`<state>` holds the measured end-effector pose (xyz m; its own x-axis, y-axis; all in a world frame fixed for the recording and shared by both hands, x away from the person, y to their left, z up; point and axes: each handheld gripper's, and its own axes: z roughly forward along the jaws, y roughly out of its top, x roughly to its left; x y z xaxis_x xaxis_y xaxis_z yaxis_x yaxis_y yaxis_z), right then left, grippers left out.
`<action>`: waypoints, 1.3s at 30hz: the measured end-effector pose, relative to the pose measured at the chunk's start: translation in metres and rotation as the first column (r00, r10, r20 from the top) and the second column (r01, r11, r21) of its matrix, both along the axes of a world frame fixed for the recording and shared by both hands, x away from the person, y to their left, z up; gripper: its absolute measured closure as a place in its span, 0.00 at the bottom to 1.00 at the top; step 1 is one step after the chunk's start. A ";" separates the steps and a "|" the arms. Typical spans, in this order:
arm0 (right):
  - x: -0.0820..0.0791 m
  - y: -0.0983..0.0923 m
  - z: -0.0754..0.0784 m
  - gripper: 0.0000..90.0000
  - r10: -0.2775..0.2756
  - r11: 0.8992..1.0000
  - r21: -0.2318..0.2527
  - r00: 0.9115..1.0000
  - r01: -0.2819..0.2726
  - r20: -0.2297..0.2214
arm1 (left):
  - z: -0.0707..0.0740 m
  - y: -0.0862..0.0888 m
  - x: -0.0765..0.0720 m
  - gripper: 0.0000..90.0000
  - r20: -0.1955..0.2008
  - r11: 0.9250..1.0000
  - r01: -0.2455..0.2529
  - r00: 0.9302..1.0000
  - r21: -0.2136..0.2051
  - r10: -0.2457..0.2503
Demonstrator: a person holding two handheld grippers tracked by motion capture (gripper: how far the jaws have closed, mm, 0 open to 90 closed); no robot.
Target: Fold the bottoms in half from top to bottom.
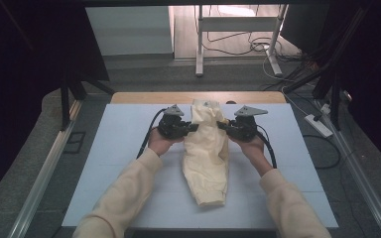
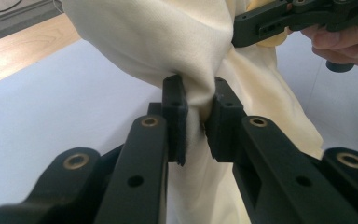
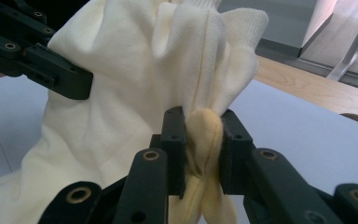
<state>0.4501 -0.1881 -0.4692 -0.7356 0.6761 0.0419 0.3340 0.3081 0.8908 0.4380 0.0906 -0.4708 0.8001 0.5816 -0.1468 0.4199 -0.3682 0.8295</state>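
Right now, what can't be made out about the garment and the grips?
- Garment: type unclear in the high view; bunched folds hide its shape.
- Left gripper: cloth between its fingers hides how many layers are held.
- Right gripper: the same, and the bottom edge crops the cloth.

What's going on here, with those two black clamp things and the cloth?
A person at a table holds a hand-held gripper in each hand and is handling a cream-coloured garment. The left gripper and the right gripper are each shut on a bunch of its fabric, one from either side near its far end. That end is held up off the table, while the near end lies on the pale blue surface.
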 end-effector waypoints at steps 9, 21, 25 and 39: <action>-0.007 -0.003 0.001 0.83 0.016 1.000 -0.001 1.000 -0.016 0.013 | 0.000 0.001 -0.007 0.87 0.011 1.000 0.013 1.000 -0.004 -0.013; -0.022 -0.003 -0.001 0.83 0.032 0.999 0.016 0.999 -0.032 0.019 | -0.001 0.002 -0.022 0.86 0.013 1.000 0.025 1.000 -0.004 -0.025; -0.027 -0.004 -0.002 0.83 0.035 0.999 0.024 0.999 -0.035 0.009 | -0.002 0.003 -0.026 0.86 0.010 1.000 0.026 1.000 -0.005 -0.026; -0.037 -0.007 -0.003 0.83 0.054 0.997 0.047 0.999 -0.053 -0.004 | -0.003 0.001 -0.042 0.86 0.022 0.999 0.047 0.999 -0.008 -0.047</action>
